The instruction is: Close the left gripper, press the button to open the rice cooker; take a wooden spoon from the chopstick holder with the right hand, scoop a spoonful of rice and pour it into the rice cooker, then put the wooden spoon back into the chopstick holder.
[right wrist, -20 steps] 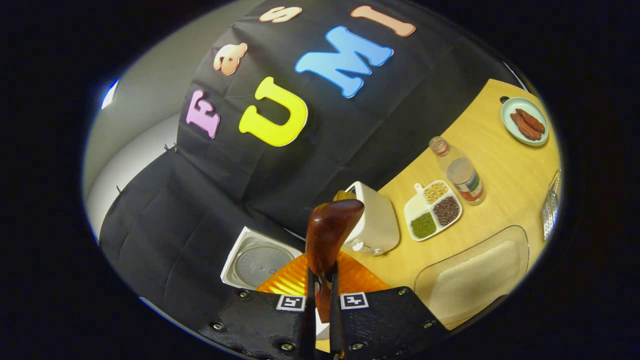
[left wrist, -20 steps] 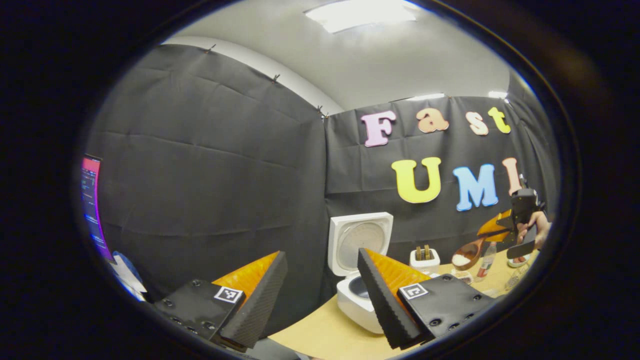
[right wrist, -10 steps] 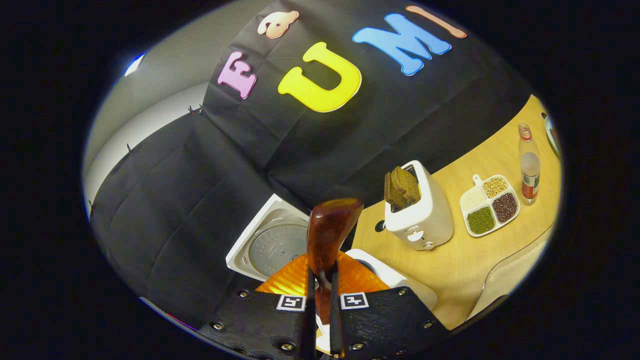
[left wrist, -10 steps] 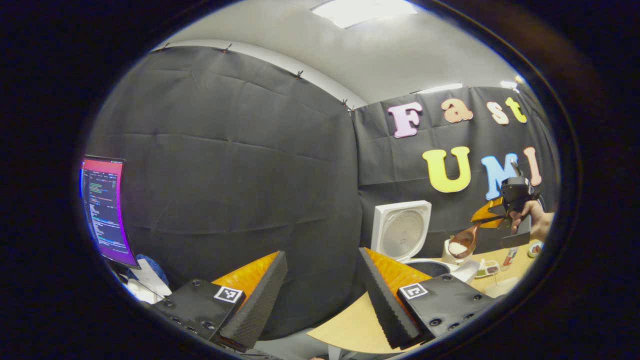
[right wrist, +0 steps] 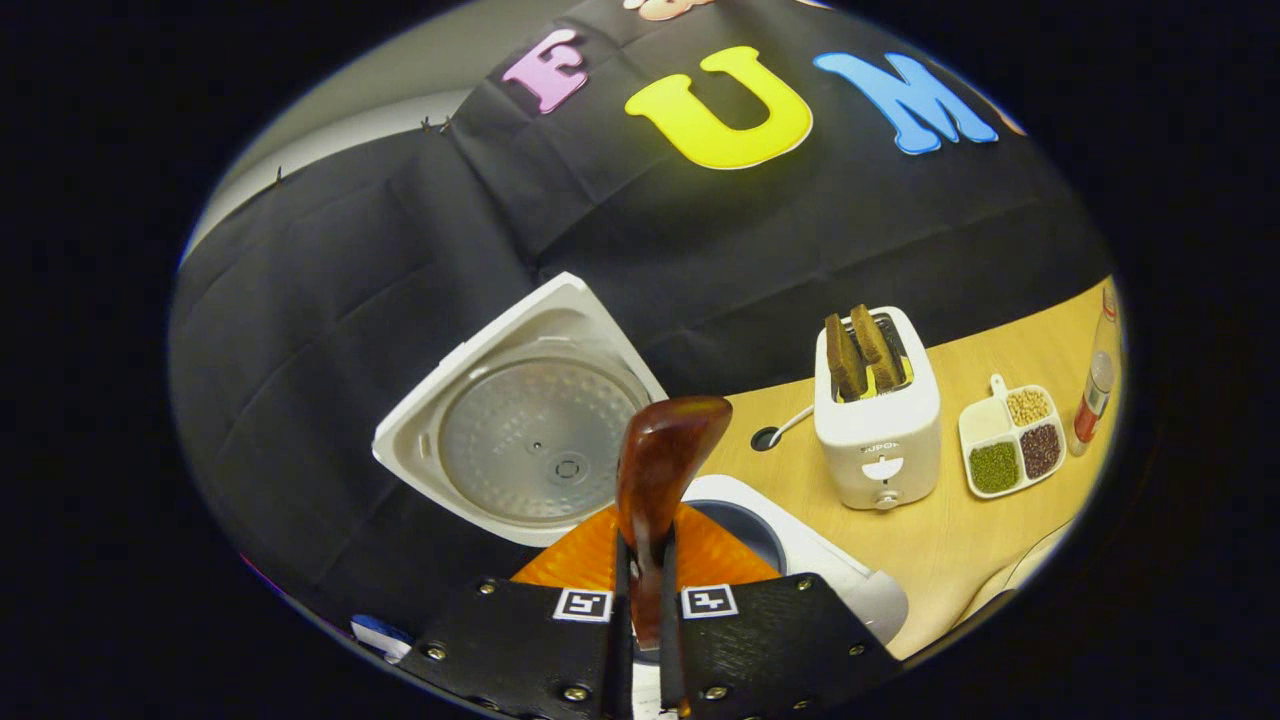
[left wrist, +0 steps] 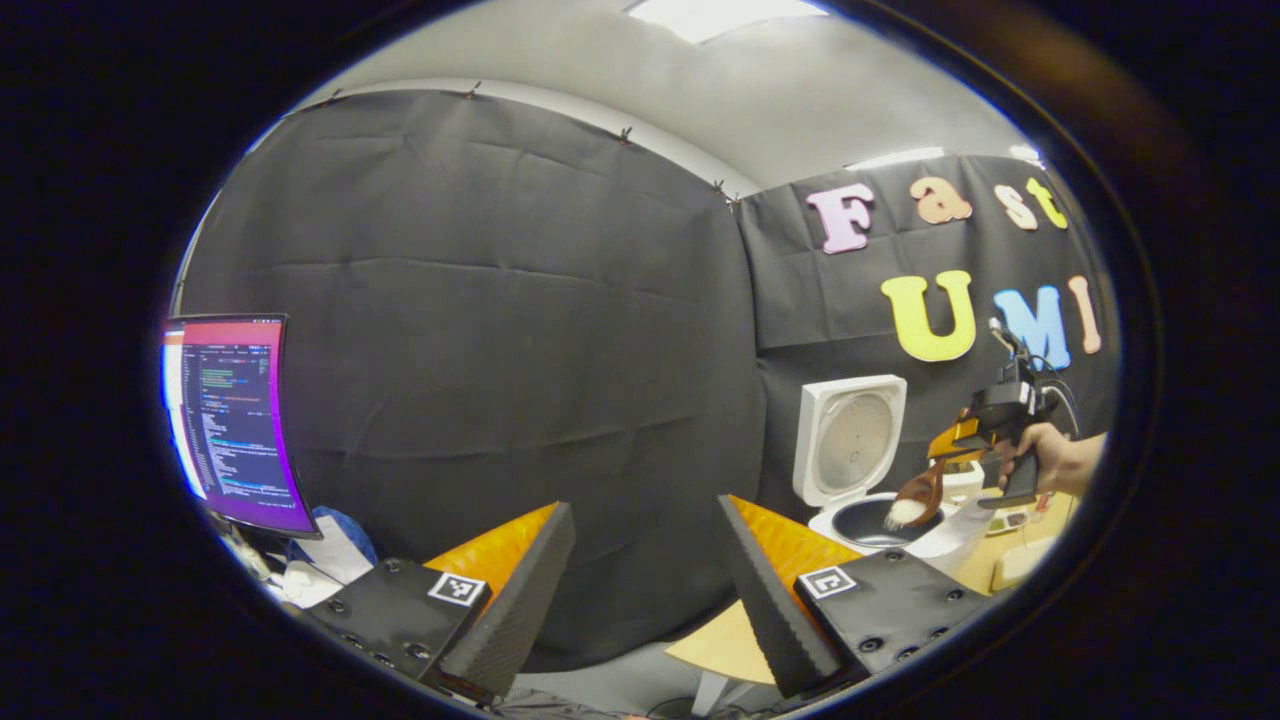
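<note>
Wooden tabletop (right wrist: 960, 530) is carrying the open rice cooker (right wrist: 800, 545), which is sitting at about 6 o'clock in the right gripper view with its lid (right wrist: 520, 420) standing raised toward 9 o'clock. Behind the cooker, toward 3 o'clock, a toaster (right wrist: 880, 430) is holding two dark slices, and a divided dish (right wrist: 1010, 440) of grains is lying just beside it. Smaller than these, the wooden spoon (right wrist: 655, 470) is standing up from the right gripper (right wrist: 640, 620), whose fingers are pressing together on the spoon's handle with almost no gap between them.

In the left gripper view, at about 3 o'clock, the right gripper (left wrist: 985, 430) is tipping the spoon (left wrist: 915, 495) so that its bowl, carrying a small heap of white rice (left wrist: 903, 512), is hanging over the cooker's pot (left wrist: 868, 520). The left gripper (left wrist: 645, 600) is holding nothing; its fingers are standing wide apart, well away from the cooker and pointing at the booth wall, with a monitor (left wrist: 230, 420) glowing at 9 o'clock.

The spoon is looking light and stiff, with a smooth, glossy finish that could be slipping under a loose hold, so gripping low on the handle, as now, is probably steadying it best. The rice is loose and likely to be spilling if the bowl is tilting too quickly.
</note>
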Tool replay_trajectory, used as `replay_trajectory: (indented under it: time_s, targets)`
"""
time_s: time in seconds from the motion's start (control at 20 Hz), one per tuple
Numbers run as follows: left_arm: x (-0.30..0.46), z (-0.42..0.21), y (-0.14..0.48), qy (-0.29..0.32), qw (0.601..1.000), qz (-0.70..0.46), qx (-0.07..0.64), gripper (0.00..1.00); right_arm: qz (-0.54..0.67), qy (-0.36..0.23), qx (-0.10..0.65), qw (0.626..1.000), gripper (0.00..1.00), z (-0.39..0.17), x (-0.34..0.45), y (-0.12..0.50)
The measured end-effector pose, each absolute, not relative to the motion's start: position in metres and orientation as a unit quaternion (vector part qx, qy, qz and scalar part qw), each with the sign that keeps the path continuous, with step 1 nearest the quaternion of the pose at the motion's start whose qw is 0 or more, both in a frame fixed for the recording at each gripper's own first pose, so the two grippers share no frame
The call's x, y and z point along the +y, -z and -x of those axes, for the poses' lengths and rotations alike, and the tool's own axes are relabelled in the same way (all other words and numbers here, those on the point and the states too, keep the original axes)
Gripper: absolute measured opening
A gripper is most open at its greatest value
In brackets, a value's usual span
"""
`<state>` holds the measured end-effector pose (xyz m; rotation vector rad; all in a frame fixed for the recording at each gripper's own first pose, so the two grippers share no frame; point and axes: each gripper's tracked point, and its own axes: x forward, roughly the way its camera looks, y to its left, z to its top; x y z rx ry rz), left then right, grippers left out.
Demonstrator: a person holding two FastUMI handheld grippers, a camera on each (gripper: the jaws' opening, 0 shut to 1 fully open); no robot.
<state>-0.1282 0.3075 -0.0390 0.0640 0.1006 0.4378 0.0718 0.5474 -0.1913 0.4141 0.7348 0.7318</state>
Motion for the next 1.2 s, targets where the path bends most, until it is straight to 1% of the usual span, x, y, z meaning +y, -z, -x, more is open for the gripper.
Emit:
replay_trajectory:
  time_s: [0.05, 0.25, 0.3, 0.35, 0.45, 0.7, 0.95, 1.05, 1.2]
  targets:
    - [0.311, 0.133, 0.041, -0.220, 0.974, -0.033, 0.051, 0.98, -0.168, -0.350, 0.345, 0.855, 0.11, -0.072, 0.549, 0.198]
    - [0.318, 0.136, 0.044, -0.229, 0.971, -0.036, 0.057, 0.98, -0.059, -0.370, 0.320, 0.870, 0.11, -0.068, 0.557, 0.216]
    - [0.317, 0.139, 0.044, -0.231, 0.970, -0.036, 0.059, 0.96, -0.035, -0.376, 0.309, 0.873, 0.11, -0.067, 0.559, 0.216]
    - [0.318, 0.143, 0.044, -0.233, 0.970, -0.036, 0.060, 0.98, -0.012, -0.382, 0.296, 0.876, 0.11, -0.066, 0.560, 0.214]
    - [0.318, 0.144, 0.045, -0.237, 0.969, -0.034, 0.061, 0.98, 0.030, -0.394, 0.270, 0.878, 0.11, -0.065, 0.563, 0.207]
    - [0.318, 0.146, 0.048, -0.239, 0.969, -0.032, 0.060, 0.98, 0.148, -0.415, 0.200, 0.875, 0.11, -0.061, 0.571, 0.197]
    - [0.318, 0.147, 0.047, -0.243, 0.968, -0.026, 0.058, 0.98, 0.256, -0.423, 0.126, 0.860, 0.11, -0.056, 0.576, 0.188]
    - [0.318, 0.148, 0.047, -0.245, 0.968, -0.024, 0.057, 0.98, 0.272, -0.425, 0.107, 0.857, 0.11, -0.054, 0.577, 0.184]
    - [0.320, 0.146, 0.048, -0.248, 0.967, -0.018, 0.057, 0.98, 0.241, -0.425, 0.129, 0.863, 0.11, -0.051, 0.573, 0.190]
